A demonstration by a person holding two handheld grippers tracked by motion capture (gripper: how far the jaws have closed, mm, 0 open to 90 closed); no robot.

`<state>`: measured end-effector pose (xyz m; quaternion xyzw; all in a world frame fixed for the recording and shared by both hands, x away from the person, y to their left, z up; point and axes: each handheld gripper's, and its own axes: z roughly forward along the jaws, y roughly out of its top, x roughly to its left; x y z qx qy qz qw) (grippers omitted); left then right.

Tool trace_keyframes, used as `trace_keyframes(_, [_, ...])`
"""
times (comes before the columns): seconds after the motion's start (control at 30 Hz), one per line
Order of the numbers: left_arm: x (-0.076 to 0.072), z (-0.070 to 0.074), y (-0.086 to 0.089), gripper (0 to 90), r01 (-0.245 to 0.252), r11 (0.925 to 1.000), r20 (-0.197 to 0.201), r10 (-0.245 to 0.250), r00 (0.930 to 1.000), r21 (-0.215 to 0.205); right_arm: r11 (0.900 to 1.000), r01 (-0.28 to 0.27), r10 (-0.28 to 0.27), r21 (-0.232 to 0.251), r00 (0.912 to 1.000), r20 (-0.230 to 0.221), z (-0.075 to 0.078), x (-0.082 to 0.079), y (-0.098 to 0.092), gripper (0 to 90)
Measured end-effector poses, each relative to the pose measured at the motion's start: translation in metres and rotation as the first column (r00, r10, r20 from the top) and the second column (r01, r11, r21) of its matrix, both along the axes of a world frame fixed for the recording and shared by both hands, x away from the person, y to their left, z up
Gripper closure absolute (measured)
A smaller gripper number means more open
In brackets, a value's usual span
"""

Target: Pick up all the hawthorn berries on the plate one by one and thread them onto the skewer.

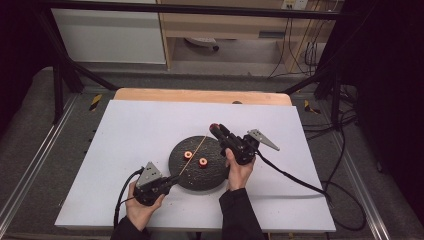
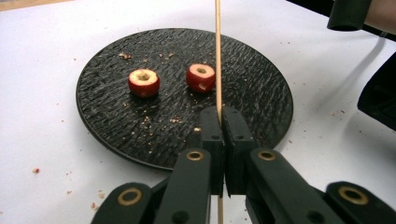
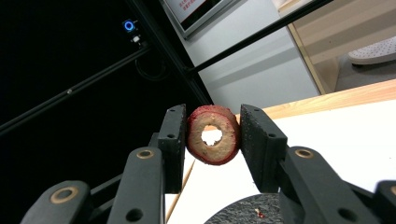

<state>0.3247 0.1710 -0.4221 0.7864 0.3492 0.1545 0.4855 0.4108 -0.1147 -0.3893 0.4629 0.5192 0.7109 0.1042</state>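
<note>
Skewering cored fruit: risk of missing the hole.

Left hand-held gripper (image 2: 219,116) clamped on the skewer (image 2: 217,56), near; two fruit pieces (image 2: 144,82) wait on the plate (image 2: 261,70); beyond, right hand-held gripper (image 3: 212,135) pinches a fruit ring (image 3: 214,134). Skewer tip may split it.

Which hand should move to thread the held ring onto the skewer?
Probably right. The right hand-held gripper holds the cored ring raised near the skewer tip, hole clear. The left hand-held gripper clamps the skewer's base over the plate, so it should steady it.
</note>
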Motion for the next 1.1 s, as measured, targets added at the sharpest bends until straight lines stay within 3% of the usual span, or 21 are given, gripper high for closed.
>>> trace_keyframes(0.33, [-0.001, 0.001, -0.006, 87.9, 0.004, 1.0, 0.007, -0.004, 1.0, -0.008, 0.999, 0.011, -0.011, 0.032, 0.9998, 0.018, 0.0, 0.001, 0.0, 62.9])
trace_keyframes(1.1, [-0.001, 0.002, -0.013, 87.9, 0.002, 0.9992, 0.015, -0.002, 0.9999, -0.039, 0.999, 0.007, -0.01, 0.053, 0.999, 0.045, -0.003, -0.001, 0.003, 63.0])
